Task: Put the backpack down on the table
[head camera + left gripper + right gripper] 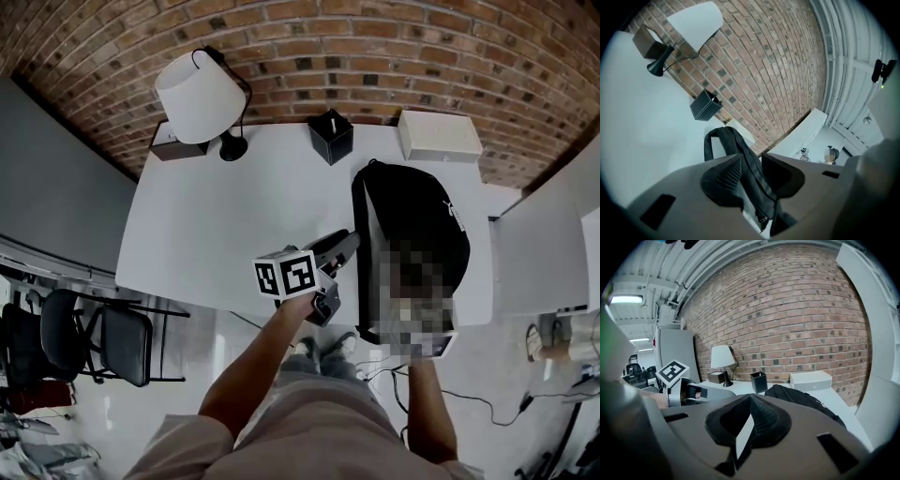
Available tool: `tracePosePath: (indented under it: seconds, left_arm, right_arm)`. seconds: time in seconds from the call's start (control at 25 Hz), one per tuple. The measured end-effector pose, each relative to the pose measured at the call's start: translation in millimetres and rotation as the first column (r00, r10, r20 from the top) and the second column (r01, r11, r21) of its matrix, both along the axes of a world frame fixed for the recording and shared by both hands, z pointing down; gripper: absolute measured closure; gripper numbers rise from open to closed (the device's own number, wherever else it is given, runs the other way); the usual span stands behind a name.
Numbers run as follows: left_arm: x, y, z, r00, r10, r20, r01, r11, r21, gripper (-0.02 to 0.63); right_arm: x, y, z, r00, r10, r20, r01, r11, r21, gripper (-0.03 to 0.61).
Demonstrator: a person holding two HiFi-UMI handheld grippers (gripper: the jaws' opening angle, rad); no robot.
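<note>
A black backpack (pixel 412 216) lies flat on the right part of the white table (pixel 216 225). My left gripper (pixel 345 246), with its marker cube, points at the bag's left edge. In the left gripper view one black strap (pixel 736 145) of the bag arches up and runs down between the jaws of the left gripper (pixel 752 171). The jaws stand wide and open, and the pads do not visibly press on the strap. The right gripper (pixel 749 399) has its pads together, nothing held, and looks over the backpack (pixel 801 399). In the head view a blurred patch hides it at the bag's near end.
At the back of the table stand a white-shaded lamp (pixel 199 94), a small brown box (pixel 173 145), a black pen holder (pixel 331 136) and a white box (pixel 439 136) against the brick wall. Black chairs (pixel 122 342) stand left of the table; cables lie on the floor at right.
</note>
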State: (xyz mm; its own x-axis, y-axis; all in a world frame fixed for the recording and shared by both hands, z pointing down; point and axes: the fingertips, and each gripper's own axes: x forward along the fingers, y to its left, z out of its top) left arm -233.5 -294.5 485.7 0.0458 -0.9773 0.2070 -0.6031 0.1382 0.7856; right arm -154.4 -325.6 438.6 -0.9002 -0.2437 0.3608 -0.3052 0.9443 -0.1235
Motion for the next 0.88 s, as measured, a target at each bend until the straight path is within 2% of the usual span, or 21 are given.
tracePosePath:
  seconds: [0.2,0.44,0.68,0.88]
  left_arm:
    - [-8.5,24.2,-20.9,0.993,-0.003,0.122,0.004,1.000,-0.009,0.485]
    - [-9.8,51.8,-44.6,0.966,0.025,0.257,-0.020,1.000,-0.022,0.506]
    - [-7.6,78.4,-67.0,0.928,0.049,0.369,-0.044,0.999,-0.020,0.533]
    - [-8.6,101.7,-83.4,0.875,0.059,0.480,-0.049,0.998,-0.034,0.553]
  right_arm:
    - [-19.1,25.7,-8.5,0.999,-0.028,0.015,0.028,1.000,0.010,0.577]
    - [-35.8,55.7,-23.1,0.999,-0.038,0.035,0.037,0.999,0.027,0.577]
    - [-47.6,85.5,-39.5,0.997,-0.034,0.064,0.031,0.999,0.045,0.577]
    - [-54.2,112.5,-49.0,0.997,-0.031,0.076,0.027,0.998,0.055,0.577]
